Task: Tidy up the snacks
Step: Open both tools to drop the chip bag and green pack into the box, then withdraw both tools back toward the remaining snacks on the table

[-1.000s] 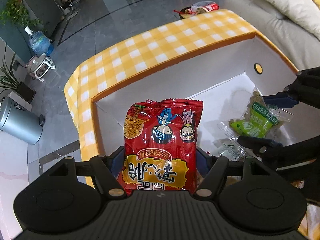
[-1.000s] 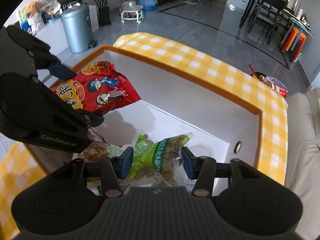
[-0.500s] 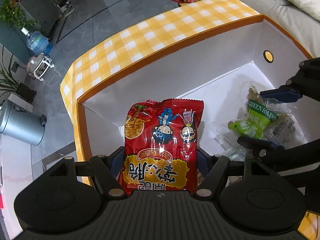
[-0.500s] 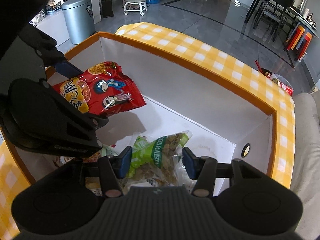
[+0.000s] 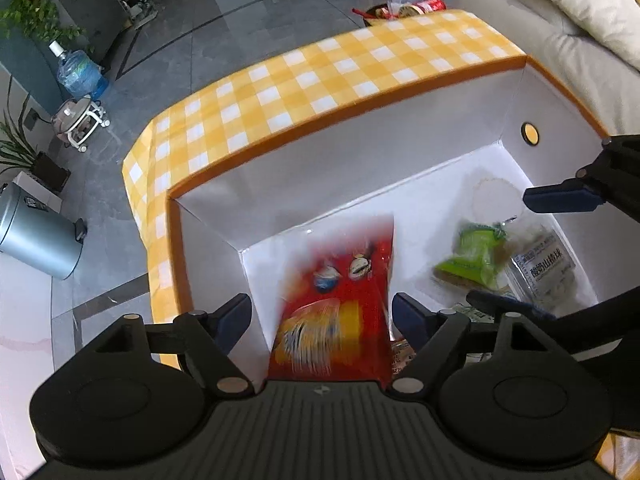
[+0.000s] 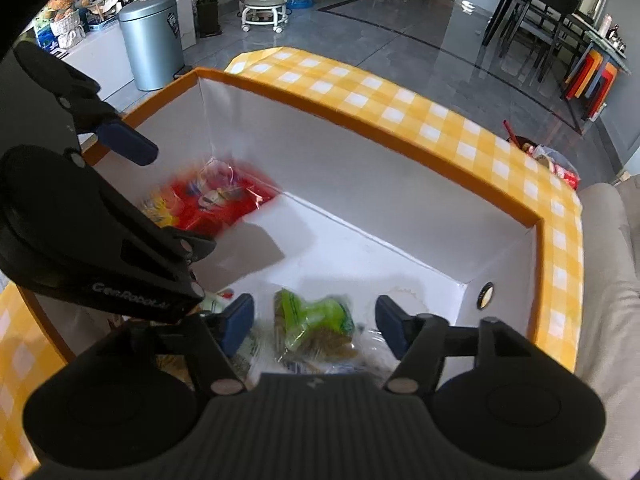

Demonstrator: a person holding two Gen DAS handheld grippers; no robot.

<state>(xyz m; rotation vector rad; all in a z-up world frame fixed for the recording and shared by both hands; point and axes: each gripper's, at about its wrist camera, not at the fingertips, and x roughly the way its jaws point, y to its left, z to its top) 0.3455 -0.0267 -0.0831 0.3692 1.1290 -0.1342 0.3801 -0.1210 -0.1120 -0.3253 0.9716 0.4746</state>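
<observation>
A white box with a yellow checked rim (image 5: 304, 80) (image 6: 400, 108) lies below both grippers. My left gripper (image 5: 322, 314) is open; a red noodle packet (image 5: 340, 304), blurred by motion, is below its fingers inside the box, and shows at the box's left in the right wrist view (image 6: 212, 200). My right gripper (image 6: 314, 324) is open above a green raisin packet (image 6: 312, 328), which lies loose in the box (image 5: 476, 258). The right gripper also shows in the left wrist view (image 5: 532, 248).
A clear packet with a white label (image 5: 542, 268) and other packets lie on the box floor near the green one. A grey bin (image 5: 36, 236) (image 6: 152, 40), a water bottle (image 5: 82, 74) and a beige sofa (image 5: 560, 40) surround the box.
Both grippers have opened. The red noodle packet has dropped from the left gripper into the box. The green raisin packet has dropped from the right gripper onto the box floor.
</observation>
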